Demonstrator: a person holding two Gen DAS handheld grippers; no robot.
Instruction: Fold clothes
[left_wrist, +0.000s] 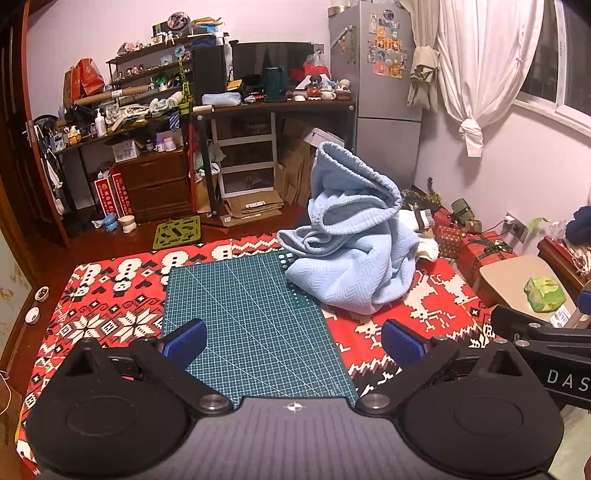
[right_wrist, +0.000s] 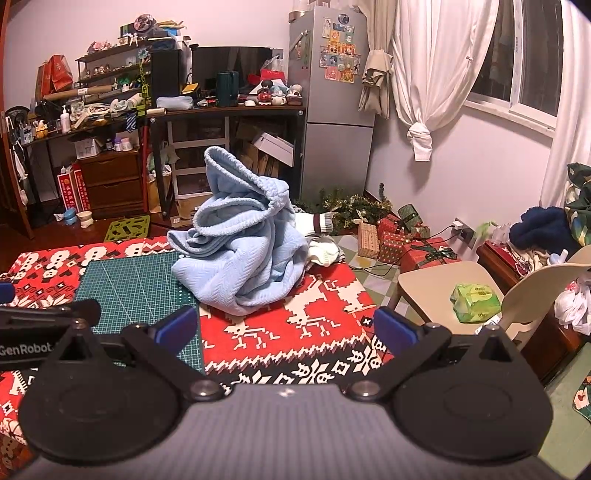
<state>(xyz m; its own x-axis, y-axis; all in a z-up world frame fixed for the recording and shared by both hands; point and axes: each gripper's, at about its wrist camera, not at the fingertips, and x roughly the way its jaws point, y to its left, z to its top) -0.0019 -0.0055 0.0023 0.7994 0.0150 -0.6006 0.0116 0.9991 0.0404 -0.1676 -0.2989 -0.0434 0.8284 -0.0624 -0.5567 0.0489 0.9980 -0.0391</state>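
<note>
Blue knit garment (left_wrist: 351, 236) heaped unfolded across the cutting mat's (left_wrist: 251, 314) far corner; I hold both grippers (left_wrist: 293, 341) (right_wrist: 286, 328) short, fingers spread and empty, risking bunched layers if pinched blindly.

**Work surface: patterned cover, mat and garments**

The red, white and black knitted-pattern cover (left_wrist: 110, 295) spreads beneath both tongs. A green gridded cutting mat (left_wrist: 243, 314) lies flat on it. A crumpled light-blue knit garment (right_wrist: 240, 254) overlaps the mat's far corner; white clothing (right_wrist: 323, 253) lies beyond it.
</note>
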